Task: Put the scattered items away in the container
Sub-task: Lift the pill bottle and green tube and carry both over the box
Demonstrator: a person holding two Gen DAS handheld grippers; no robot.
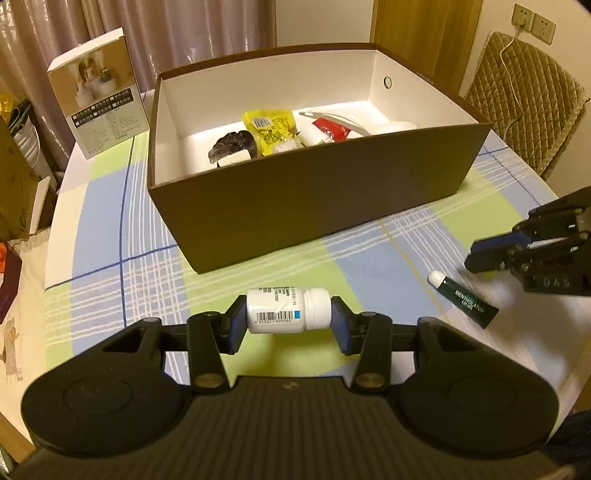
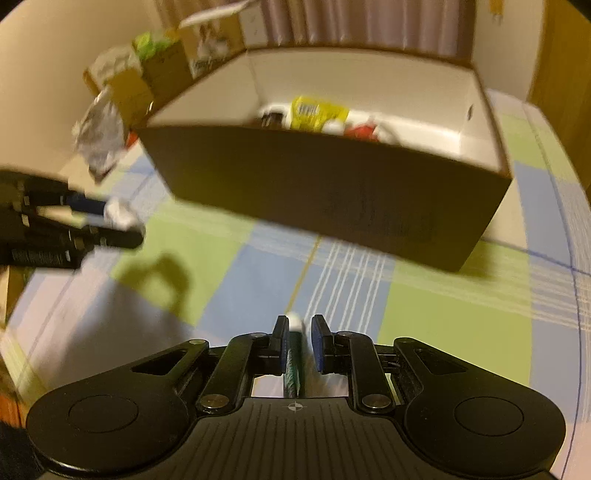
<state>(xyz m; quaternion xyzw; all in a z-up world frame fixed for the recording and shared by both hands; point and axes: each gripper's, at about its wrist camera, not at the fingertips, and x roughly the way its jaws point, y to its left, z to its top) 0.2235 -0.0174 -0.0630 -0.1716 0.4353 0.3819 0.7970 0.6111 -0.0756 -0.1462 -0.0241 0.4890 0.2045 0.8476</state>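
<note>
So the left wrist view is the sharp one. Only there can you read the tall upright printed carton (image 1: 99, 96) at the far left, the quilted tan chair (image 1: 524, 96) and the two wall sockets (image 1: 533, 22) on the right. The right wrist view is smeared, but it alone shows a heap of cartons and crinkly silver wrapping (image 2: 99, 136) off the table's left edge. The round table wears a blue, green and white checked cloth (image 1: 110, 258), with mauve curtains (image 1: 110, 22) behind. Count: one white plastic pill bottle (image 1: 284, 310), lying sideways and clamped end to end in the left gripper (image 1: 289, 321), clear of the cloth in front of the box. One open dark brown cardboard box (image 1: 314, 199) has a yellow packet (image 1: 269, 129) among the bits inside. One dark green tube with a white cap (image 1: 467, 301) sits between the right gripper (image 2: 300, 332) jaws, against one pad. Can't tell if it's actually gripped.
</note>
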